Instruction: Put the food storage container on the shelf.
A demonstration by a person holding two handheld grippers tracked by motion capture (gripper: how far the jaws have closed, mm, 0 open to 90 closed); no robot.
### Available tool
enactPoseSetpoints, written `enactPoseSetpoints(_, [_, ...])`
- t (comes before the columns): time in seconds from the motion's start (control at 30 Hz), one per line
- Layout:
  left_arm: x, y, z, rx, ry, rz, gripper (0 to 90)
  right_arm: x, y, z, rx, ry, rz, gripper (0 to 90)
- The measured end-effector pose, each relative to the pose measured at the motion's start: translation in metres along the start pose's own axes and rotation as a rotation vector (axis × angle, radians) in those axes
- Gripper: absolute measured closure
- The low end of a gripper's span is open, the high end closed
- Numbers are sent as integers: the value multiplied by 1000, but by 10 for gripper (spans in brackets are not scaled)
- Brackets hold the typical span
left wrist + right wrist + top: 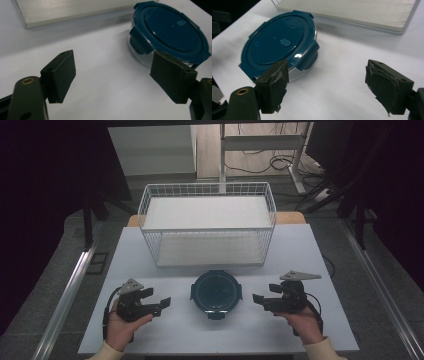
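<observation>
A white wire basket (207, 222) (standing upright) sits at the white table's (300, 250) far side.

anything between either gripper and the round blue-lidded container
Nothing visible does. The round blue-lidded container sits on bare white table between the left gripper and right gripper, both open and apart from it. The wire basket stands behind it.
</observation>
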State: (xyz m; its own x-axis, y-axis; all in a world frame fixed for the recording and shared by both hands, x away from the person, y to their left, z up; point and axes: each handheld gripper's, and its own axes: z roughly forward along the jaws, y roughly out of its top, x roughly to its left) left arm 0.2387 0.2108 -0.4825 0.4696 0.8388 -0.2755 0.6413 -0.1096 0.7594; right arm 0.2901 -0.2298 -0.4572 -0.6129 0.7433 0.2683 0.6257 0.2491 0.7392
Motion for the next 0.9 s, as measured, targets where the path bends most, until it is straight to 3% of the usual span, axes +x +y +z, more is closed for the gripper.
enactPoseSetpoints(0.27, [-10,20,11,20,-46,-33,174,10,11,9,4,38,39,172])
enactPoseSetpoints(0.33, [-12,30,16,26,-78,-51,168,13,14,13,13,44,44,166])
enactPoseSetpoints(0.53, [-11,44,28,42,-126,-95,156,20,24,26,26,58,61,151])
enactPoseSetpoints(0.67, [-10,46,38,66,-155,-129,153,22,25,37,44,70,81,139])
enactPoseSetpoints(0.9, [-15,42,50,101,-185,-136,149,24,22,49,58,79,96,133])
